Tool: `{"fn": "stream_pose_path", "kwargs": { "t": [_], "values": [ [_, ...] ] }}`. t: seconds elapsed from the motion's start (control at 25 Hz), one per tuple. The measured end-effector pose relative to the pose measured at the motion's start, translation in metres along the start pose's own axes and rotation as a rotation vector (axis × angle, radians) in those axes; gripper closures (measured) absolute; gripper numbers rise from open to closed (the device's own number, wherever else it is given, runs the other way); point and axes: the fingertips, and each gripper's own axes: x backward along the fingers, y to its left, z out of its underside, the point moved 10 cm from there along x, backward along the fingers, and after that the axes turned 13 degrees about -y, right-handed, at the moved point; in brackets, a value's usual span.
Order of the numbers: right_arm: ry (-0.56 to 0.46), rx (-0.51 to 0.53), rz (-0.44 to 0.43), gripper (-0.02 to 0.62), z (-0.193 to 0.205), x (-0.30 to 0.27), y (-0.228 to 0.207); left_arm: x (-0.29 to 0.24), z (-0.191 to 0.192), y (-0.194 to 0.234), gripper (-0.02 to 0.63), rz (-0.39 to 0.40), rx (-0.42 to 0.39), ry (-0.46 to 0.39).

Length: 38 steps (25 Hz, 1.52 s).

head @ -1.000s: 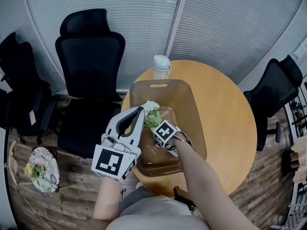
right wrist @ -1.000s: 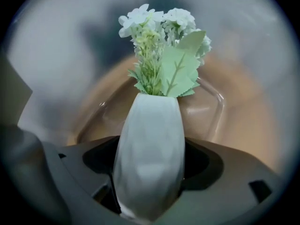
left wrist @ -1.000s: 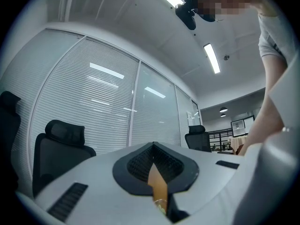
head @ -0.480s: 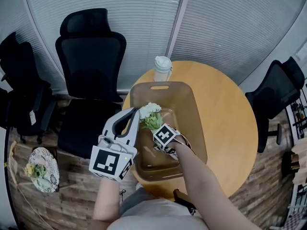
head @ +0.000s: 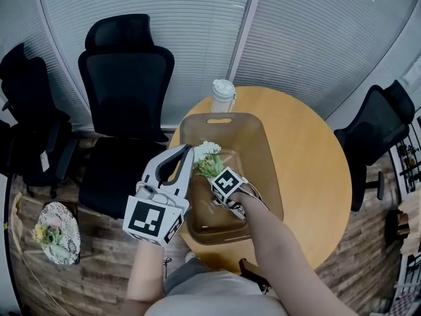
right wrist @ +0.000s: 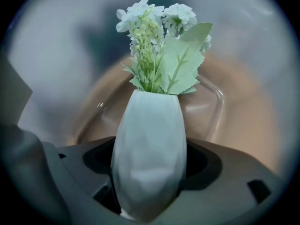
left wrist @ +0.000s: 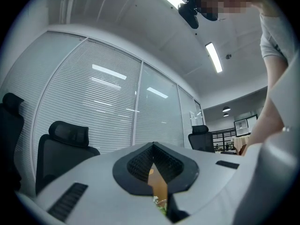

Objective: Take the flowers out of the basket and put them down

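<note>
The right gripper (right wrist: pixel 149 170) clamps a white vase (right wrist: pixel 149 135) of flowers (right wrist: pixel 157 55), the brown basket (right wrist: pixel 209 114) behind it.

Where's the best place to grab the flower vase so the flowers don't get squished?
Grip the white vase round its smooth belly, coming from the near side, as the right tongs do. Its body looks firm and narrow enough to pinch, while the flowers on top look soft, so stay below them.
</note>
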Motion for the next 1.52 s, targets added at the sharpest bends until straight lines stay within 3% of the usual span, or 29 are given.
{"fn": "stream_pose_path", "kwargs": {
  "t": [0.36, 0.88, 1.52],
  "values": [
    [-0.037, -0.01, -0.003, 0.195, -0.007, 0.022, 0.003, 0.008, -0.013, 0.003, 0.606, -0.016, 0.004, -0.031],
    [-0.19, -0.054, -0.023, 0.195, -0.014, 0.069, 0.008, 0.013, -0.029, -0.022, 0.606, 0.024, -0.01, -0.06],
    [-0.49, -0.034, 0.003, 0.195, -0.028, 0.134, 0.019, 0.032, -0.052, -0.052, 0.606, 0.057, -0.059, -0.077]
  ]
}}
